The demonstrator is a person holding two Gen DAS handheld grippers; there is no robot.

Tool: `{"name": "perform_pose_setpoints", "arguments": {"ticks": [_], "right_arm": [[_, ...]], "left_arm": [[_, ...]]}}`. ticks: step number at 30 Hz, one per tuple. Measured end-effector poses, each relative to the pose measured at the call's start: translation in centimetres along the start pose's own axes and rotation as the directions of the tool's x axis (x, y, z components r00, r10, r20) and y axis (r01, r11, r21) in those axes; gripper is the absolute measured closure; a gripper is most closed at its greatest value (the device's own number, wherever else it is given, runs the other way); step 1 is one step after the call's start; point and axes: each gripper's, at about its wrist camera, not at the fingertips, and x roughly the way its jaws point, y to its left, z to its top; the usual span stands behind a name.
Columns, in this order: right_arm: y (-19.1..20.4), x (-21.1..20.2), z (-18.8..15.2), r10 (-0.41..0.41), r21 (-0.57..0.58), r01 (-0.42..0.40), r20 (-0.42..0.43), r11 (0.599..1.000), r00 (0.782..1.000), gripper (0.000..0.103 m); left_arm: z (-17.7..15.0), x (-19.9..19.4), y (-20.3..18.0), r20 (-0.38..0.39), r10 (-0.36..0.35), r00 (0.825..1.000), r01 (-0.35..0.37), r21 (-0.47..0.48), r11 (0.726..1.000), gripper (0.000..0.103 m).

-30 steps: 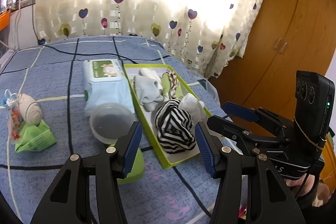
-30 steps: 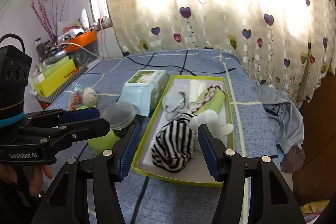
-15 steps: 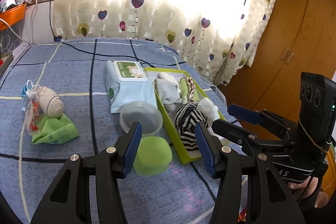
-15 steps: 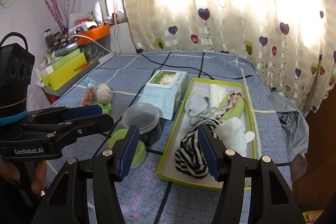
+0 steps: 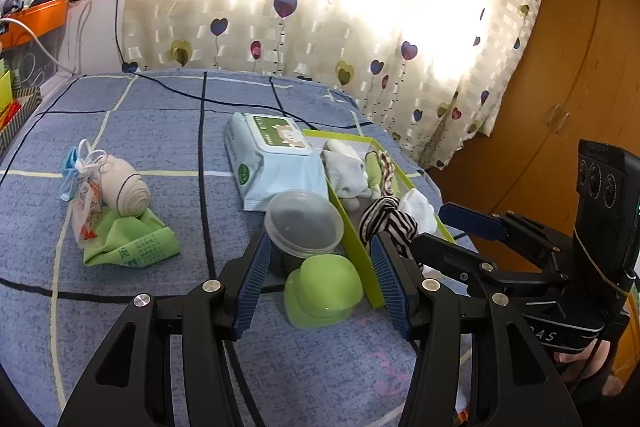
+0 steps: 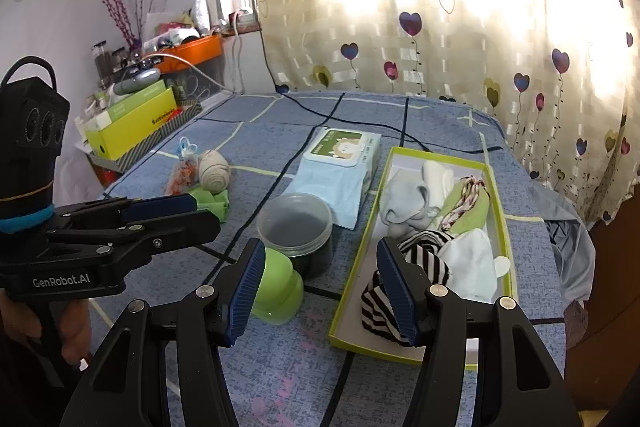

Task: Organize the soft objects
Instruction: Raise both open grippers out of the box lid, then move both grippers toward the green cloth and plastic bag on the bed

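On the bed [image 5: 160, 123], going left to right, lie a rolled sock [image 5: 126, 187] on a green cloth [image 5: 132, 247] with a small plastic bag touching them, then a wipes pack [image 5: 276, 163], a clear tub [image 5: 304, 223] with a green lid [image 5: 322, 289] just in front of it, and a tray [image 5: 352, 227] already holding pale socks, a green piece and a striped sock [image 5: 386, 223]. The sock roll and cloth look like the soft things not yet in the tray; they lie well to the left of both tools, with the roll's long axis running roughly left-right and slightly away. The left gripper [image 5: 320, 283] has its fingers apart and empty, hovering above the lid and tub; the right gripper [image 6: 318, 285] is also spread and holds nothing, hanging over the tray's near left edge. My guess is the left hand is nearer to the roll and would need to swing left to reach it. The right view alone shows the tray's whole floor [image 6: 420, 341] and a shelf of boxes beyond the bed; the left view alone shows the wardrobe at right and the cloth's full spread.
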Motion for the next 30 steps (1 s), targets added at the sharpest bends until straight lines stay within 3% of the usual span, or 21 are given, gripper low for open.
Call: {"name": "perform_pose_setpoints", "arguments": {"ticks": [30], "right_arm": [[5.4, 5.3, 2.3, 0.107, -0.082, -0.113, -0.07, 0.99, 0.992, 0.045]], "left_arm": [[-0.4, -0.9, 7.4, 0.003, 0.108, 0.994, -0.107, -0.122, 0.987, 0.049]]}}
